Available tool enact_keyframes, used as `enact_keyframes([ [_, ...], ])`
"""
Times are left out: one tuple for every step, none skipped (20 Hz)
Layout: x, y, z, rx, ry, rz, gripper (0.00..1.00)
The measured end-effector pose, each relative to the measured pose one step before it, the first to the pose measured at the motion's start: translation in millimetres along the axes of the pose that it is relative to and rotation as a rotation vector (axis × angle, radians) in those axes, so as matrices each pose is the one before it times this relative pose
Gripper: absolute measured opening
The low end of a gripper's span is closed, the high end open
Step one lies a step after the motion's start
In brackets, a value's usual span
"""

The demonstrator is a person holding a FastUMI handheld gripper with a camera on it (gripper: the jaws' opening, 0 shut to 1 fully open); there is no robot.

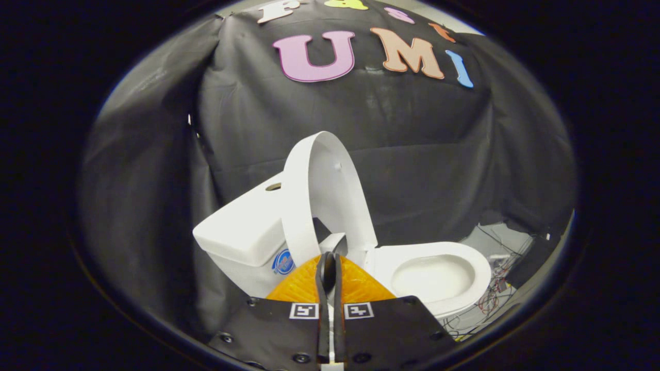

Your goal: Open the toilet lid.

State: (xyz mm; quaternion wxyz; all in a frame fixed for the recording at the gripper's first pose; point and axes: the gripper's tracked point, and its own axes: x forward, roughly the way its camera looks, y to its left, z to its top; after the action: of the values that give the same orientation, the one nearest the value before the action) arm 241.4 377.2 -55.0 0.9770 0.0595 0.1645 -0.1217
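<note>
Lid [330,190] upright mid-frame, rigid light slippery plastic; pinch its thin rim; gripper [330,263] jaws clenched, nothing held.

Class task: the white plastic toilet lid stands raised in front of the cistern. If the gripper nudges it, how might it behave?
The white plastic toilet lid looks rigid, so it would probably swing as one piece. Standing near upright, it might drop shut if pushed forward. The gripper fingers are closed just before it.
</note>
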Motion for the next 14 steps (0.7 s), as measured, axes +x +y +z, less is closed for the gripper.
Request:
enact_keyframes([
  [-0.05,0.65,0.18,0.00276,-0.00102,-0.00422,0.04],
  [-0.26,1.19,-0.82,-0.0005,0.00344,0.00058,0.04],
  [-0.01,0.26,0.69,-0.01518,0.00238,0.00123,0.04],
  [1.29,4.1,-3.21,-0.01191,-0.00005,0.02022,0.04],
  [-2.11,-2.02,2.72,-0.01688,-0.00407,0.0049,0.12],
  [-0.22,-1.27,-0.36,0.00435,0.0053,-0.00089,0.12],
  [-3.21,7.51,1.48,0.01109,-0.00015,0.04171,0.12],
  [-2.98,4.72,6.1,0.02933,-0.02993,0.01265,0.27],
  [-6.17,9.05,9.17,0.01721,-0.03396,0.04422,0.41],
  [0.26,1.95,6.92,0.00127,-0.02473,0.00221,0.56],
  [-3.53,1.42,5.79,-0.01157,-0.01019,0.00544,0.7],
  [-5.45,-2.68,1.93,-0.0174,-0.00718,-0.00301,0.85],
  [-5.52,-3.21,2.64,-0.01654,-0.0115,0.00359,0.99],
  [-5.47,-0.41,2.94,-0.00803,-0.0121,0.01406,0.99],
])
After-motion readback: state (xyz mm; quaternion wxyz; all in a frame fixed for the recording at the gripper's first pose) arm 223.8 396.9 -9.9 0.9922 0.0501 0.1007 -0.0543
